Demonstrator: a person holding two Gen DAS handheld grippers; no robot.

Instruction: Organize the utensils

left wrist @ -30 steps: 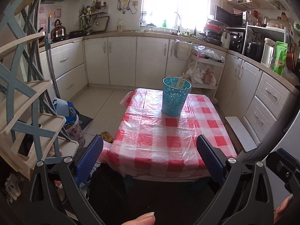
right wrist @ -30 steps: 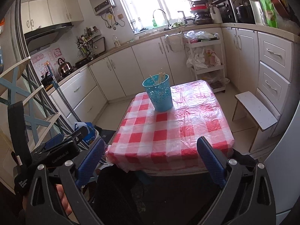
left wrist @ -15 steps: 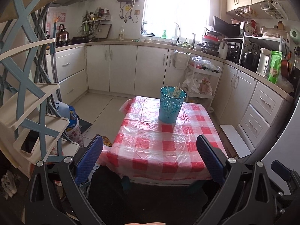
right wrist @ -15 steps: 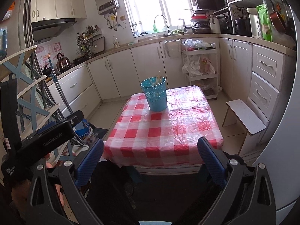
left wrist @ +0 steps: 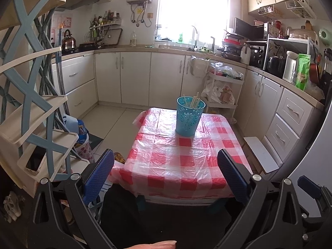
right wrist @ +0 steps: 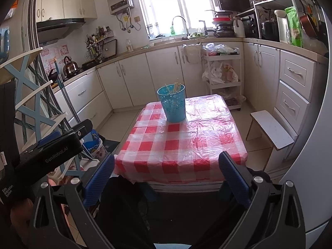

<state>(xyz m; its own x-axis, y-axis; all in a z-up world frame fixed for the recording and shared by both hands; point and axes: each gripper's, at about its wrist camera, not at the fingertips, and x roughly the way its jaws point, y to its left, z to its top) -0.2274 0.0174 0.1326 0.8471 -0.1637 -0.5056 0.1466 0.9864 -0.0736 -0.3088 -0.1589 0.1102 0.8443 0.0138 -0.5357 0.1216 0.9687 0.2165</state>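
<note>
Nearest, the left gripper [left wrist: 166, 173] is held with its blue pads [left wrist: 99, 173] wide apart and nothing between them. The right gripper [right wrist: 166, 174] is likewise spread and unloaded (the left one's black body shows at the left edge of its view). Both are kept short of the table [left wrist: 178, 161], which is covered by a red-and-white checked cloth. Toward the far end a teal cup [left wrist: 189, 117] stands upright, with chopsticks [left wrist: 194, 101] leaning inside. Cabinets [left wrist: 134, 76] are seen beyond.
</note>
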